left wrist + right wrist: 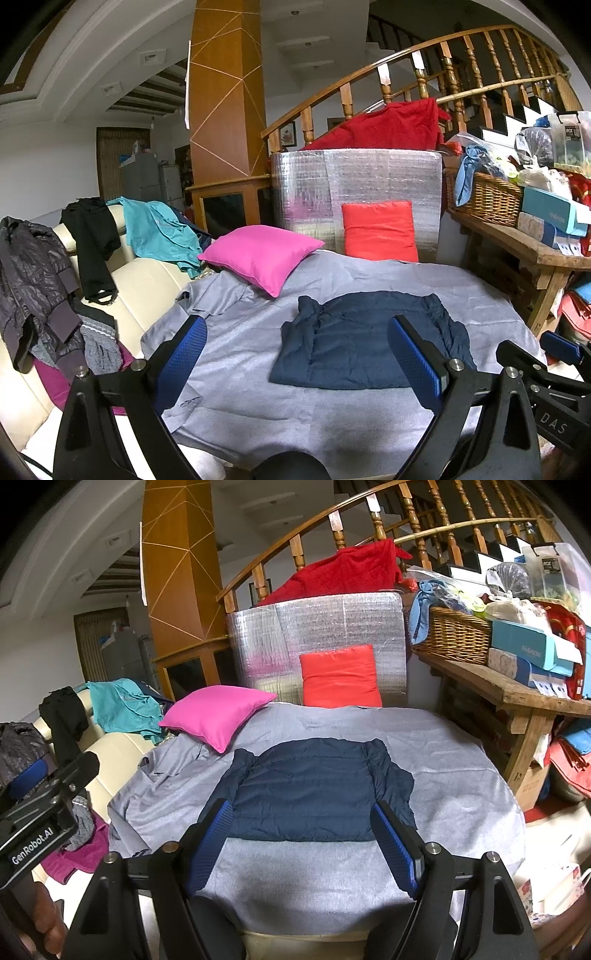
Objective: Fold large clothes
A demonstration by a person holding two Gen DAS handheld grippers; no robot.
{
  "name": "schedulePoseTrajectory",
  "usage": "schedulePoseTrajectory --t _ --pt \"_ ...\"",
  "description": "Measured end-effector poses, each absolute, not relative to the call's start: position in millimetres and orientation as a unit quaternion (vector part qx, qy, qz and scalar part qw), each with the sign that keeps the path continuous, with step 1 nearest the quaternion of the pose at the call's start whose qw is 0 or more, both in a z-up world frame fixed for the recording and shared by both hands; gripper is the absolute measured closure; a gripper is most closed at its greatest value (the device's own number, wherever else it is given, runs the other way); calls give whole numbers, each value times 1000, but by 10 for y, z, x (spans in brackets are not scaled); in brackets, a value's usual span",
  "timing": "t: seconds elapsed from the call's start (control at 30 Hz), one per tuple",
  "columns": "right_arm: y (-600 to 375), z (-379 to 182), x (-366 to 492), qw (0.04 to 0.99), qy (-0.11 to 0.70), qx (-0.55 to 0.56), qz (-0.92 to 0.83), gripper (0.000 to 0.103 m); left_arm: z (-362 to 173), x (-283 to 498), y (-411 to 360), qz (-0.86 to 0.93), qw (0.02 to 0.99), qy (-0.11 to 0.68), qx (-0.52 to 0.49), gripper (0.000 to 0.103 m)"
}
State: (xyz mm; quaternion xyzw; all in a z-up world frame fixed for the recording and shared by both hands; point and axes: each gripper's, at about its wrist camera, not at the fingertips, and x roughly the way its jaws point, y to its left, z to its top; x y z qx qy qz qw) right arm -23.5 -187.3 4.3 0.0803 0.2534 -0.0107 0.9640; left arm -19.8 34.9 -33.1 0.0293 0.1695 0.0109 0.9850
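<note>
A navy quilted jacket [364,341] lies folded into a flat rectangle on the grey sheet [258,369] of the bed. It also shows in the right wrist view [310,794], with crumpled sleeve fabric along its right side. My left gripper [299,360] is open and empty, held above the sheet just before the jacket's near edge. My right gripper [301,845] is open and empty, its blue pads [393,843] over the jacket's near corners. Each gripper shows at the edge of the other's view.
A pink cushion [260,258] and a red cushion [380,230] sit at the bed's far end against a silver foil panel [354,184]. A cream sofa [147,280] on the left holds several clothes. A wooden bench [517,698] with a wicker basket and boxes stands right.
</note>
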Motion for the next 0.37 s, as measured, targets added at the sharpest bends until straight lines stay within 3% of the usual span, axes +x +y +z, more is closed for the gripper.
schedulePoseTrajectory --t 0.27,0.37 --pt "-2031 125 74 965 252 74 -17 23 -311 149 448 -24 990 137 -12 5" --pt "-2326 119 349 965 247 64 -60 22 -467 643 665 -20 980 189 -53 0"
